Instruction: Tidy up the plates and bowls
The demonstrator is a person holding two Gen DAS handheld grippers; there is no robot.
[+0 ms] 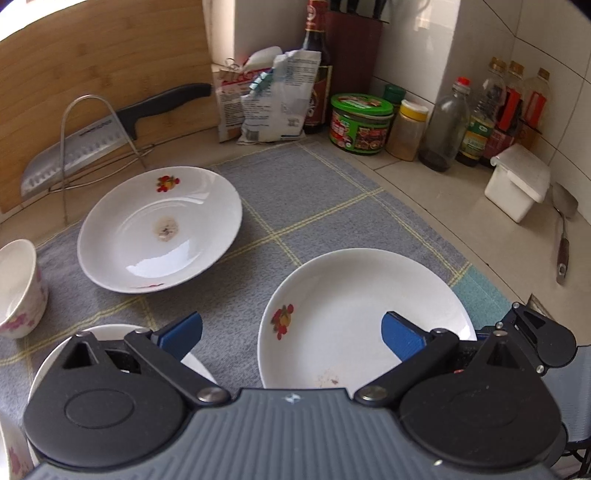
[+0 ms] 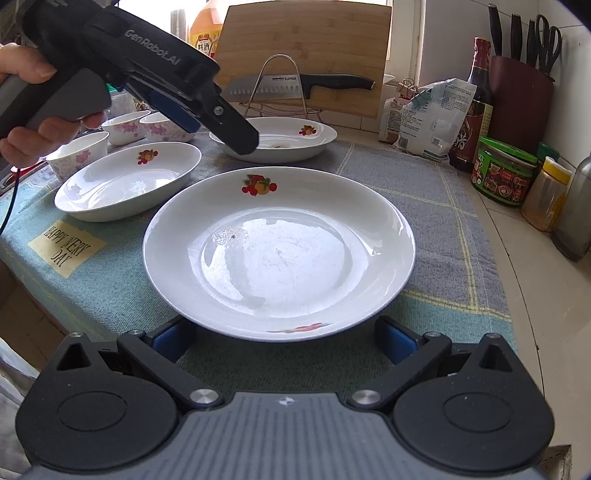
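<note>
- My right gripper (image 2: 284, 341) is spread wide, holding nothing. Its blue pads sit low at either side of the near plate (image 2: 279, 251), just short of its front rim; contact I can't tell.
- Near plate sits flat on the mat (image 2: 424, 192), fruit print on the far rim, small speck near the centre.
- My left gripper (image 1: 291, 336) is also spread wide, empty, hovering above the mat. In the right view it hangs over the far plate (image 2: 295, 138), tilted down, a hand (image 2: 33, 110) on the grip.
- Left view: right pad overlaps that same near plate (image 1: 365, 317), left pad overlaps the left plate (image 1: 92, 334). Bare mat shows between the pads. Height above the plates unclear.
- 3 plates total on the mat: near, left plate (image 2: 127, 184), far plate (image 1: 159, 229). Far plate has a brown stain in the centre.
- All 3 lie apart, none stacked.
- 3 floral bowls (image 2: 147, 127) cluster at the mat's back-left, behind the left plate, upright, close together.
- 1 bowl (image 1: 20, 288) shows at the left edge of the left view, just beside the far plate.
- Behind: cleaver (image 2: 295, 86) on a wire rack against a cutting board (image 2: 303, 33); jars and bottles (image 2: 506, 173) along the right wall, off the mat.
</note>
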